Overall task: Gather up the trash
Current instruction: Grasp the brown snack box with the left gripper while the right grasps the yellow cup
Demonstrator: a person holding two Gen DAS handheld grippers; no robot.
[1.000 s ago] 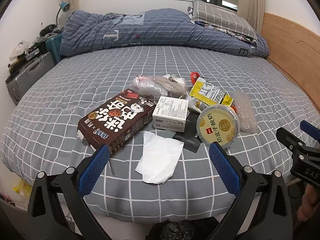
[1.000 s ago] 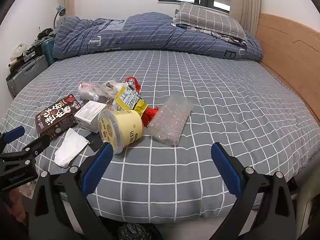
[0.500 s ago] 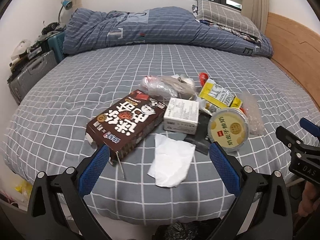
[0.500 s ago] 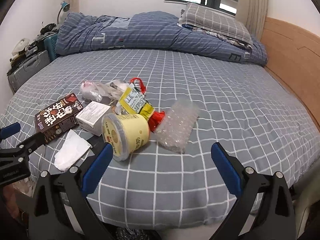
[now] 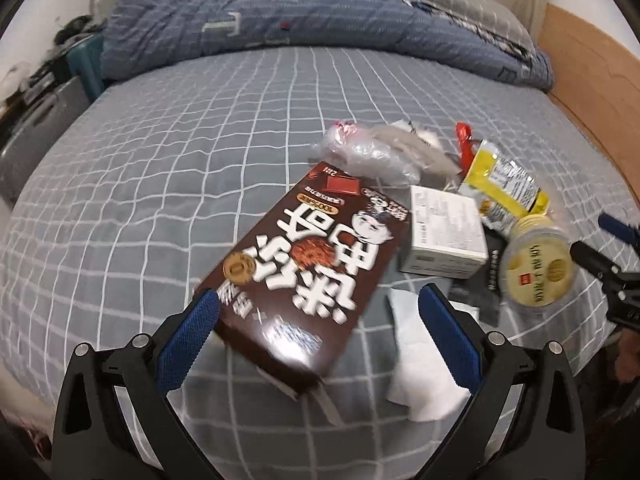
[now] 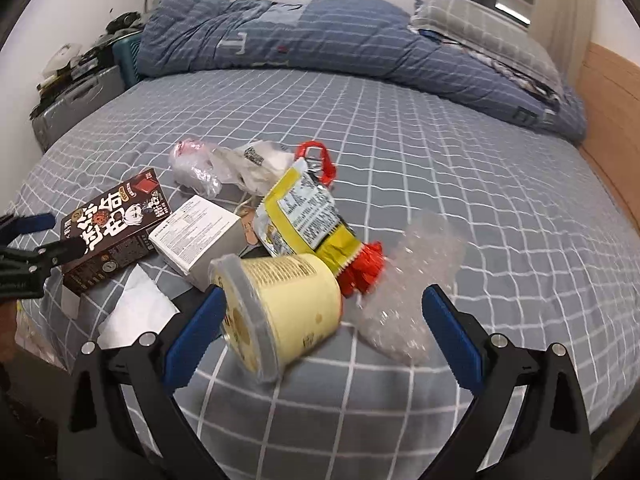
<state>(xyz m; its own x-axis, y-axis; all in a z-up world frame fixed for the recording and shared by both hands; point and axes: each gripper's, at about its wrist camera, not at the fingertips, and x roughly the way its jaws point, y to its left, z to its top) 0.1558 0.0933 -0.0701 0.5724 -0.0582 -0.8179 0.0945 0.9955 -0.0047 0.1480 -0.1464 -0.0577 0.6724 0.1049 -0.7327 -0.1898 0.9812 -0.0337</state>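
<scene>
On the grey checked bedsheet (image 5: pixel 168 152): brown cardboard snack box (image 5: pixel 308 272) between the spread left gripper (image 5: pixel 316 330) fingers; white paper tissue (image 5: pixel 424 376); pale yellow lidded plastic cup (image 6: pixel 280 312) between the spread right gripper (image 6: pixel 320 328) fingers.

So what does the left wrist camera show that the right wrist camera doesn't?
Only the left view shows its own open left claw straddling the near end of the brown box, the cup's lid face, and the right claw's tips at the right edge. Only the right view shows the open right claw around the cup's side and the bubble wrap. Both show the white box, yellow packet, tissue and bed.
</scene>
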